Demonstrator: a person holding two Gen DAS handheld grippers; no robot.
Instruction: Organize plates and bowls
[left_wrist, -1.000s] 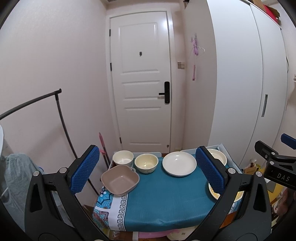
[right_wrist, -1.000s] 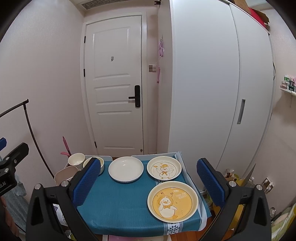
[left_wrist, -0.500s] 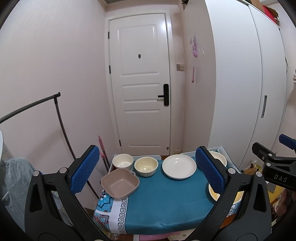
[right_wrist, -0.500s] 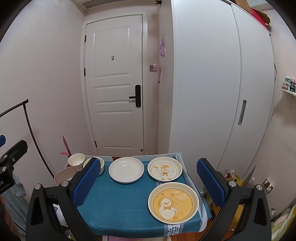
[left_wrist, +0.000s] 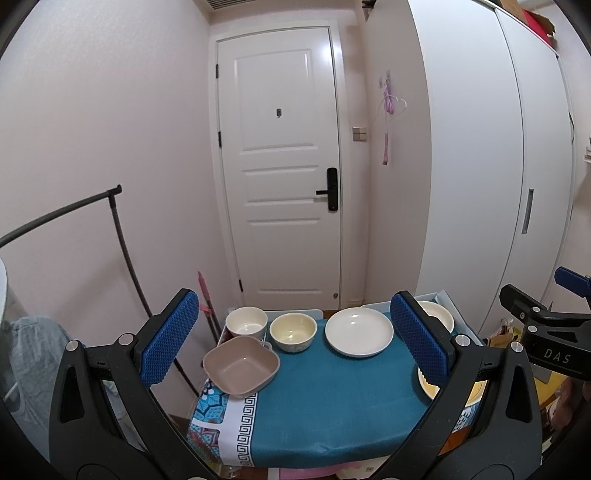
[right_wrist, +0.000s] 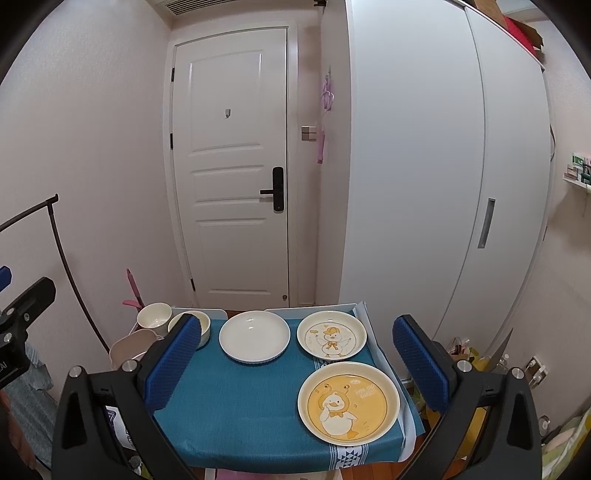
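Note:
A small table with a teal cloth (left_wrist: 332, 402) holds the dishes. On its left are a pink square bowl (left_wrist: 241, 363), a white bowl (left_wrist: 246, 323) and a cream bowl (left_wrist: 293, 331). A plain white plate (left_wrist: 359, 331) (right_wrist: 254, 336) lies at the back middle. A white duck plate (right_wrist: 331, 339) and a larger yellow duck plate (right_wrist: 348, 401) lie on the right. My left gripper (left_wrist: 295, 336) is open and empty, held above the table's near side. My right gripper (right_wrist: 297, 363) is open and empty, also short of the dishes.
A white door (left_wrist: 282, 170) stands behind the table and a white wardrobe (right_wrist: 443, 177) runs along the right. A black clothes rail (left_wrist: 118, 229) stands at the left. Bags and clutter (right_wrist: 480, 362) lie on the floor at the right.
Both views have shifted slightly; the left gripper has tilted up a little, so the table sits lower in its view. The dishes have not moved.

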